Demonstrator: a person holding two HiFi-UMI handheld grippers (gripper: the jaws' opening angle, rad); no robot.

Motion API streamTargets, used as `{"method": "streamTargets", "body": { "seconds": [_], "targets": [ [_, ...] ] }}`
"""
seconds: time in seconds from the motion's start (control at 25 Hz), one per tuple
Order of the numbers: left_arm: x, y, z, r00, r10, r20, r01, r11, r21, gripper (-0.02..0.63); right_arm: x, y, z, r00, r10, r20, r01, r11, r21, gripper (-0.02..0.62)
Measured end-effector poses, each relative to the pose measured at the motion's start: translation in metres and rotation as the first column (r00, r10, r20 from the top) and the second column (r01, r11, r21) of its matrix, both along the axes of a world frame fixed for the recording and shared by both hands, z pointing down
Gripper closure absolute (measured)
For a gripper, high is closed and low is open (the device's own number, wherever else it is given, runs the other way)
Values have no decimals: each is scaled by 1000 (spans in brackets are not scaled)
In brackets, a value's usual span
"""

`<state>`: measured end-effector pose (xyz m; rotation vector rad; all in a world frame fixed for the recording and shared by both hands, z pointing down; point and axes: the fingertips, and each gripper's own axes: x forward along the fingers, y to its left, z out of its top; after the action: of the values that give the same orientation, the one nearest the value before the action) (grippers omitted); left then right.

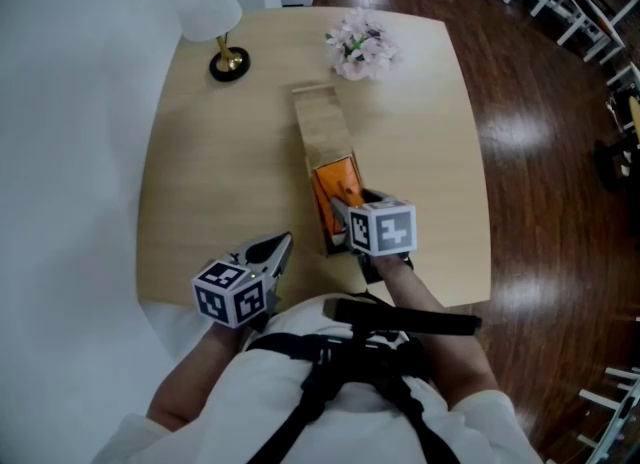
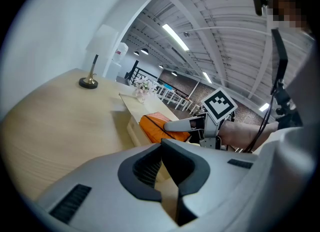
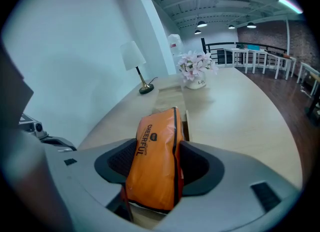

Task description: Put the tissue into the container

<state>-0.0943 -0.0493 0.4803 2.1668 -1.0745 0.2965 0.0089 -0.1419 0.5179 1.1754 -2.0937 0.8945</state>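
Note:
An orange tissue pack (image 1: 334, 184) stands on edge between the pads of my right gripper (image 1: 338, 214), which is shut on it. It is held at the near end of the long, narrow wooden container (image 1: 322, 122) in the middle of the table. In the right gripper view the tissue pack (image 3: 155, 156) fills the gap of the right gripper (image 3: 156, 167), with the container (image 3: 170, 98) stretching away beyond it. I cannot tell whether the pack touches the container's bottom. My left gripper (image 1: 280, 244) hovers over the table's near left, shut and empty, left of the container.
A white table lamp (image 1: 212, 10) on a brass foot stands at the far left of the round-cornered wooden table (image 1: 200, 182). A small pot of pale flowers (image 1: 360, 47) sits just beyond the container's far end. Dark wooden floor lies to the right.

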Motion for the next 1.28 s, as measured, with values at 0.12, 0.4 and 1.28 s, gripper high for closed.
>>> {"method": "streamTargets", "body": {
  "seconds": [0.12, 0.4, 1.28],
  "targets": [
    [1, 0, 1, 1000, 3, -2, -3, 1000, -2, 611, -1, -4, 6, 1000, 19, 1, -19, 1000, -18, 330],
    [2, 1, 4, 1000, 5, -7, -6, 1000, -9, 611, -2, -2, 35, 999, 41, 8, -40, 991, -125, 327],
    [6, 0, 0, 1000, 24, -4, -24, 1000, -4, 611, 3, 7, 29, 995, 36, 92, -21, 987, -162, 294]
  ]
}}
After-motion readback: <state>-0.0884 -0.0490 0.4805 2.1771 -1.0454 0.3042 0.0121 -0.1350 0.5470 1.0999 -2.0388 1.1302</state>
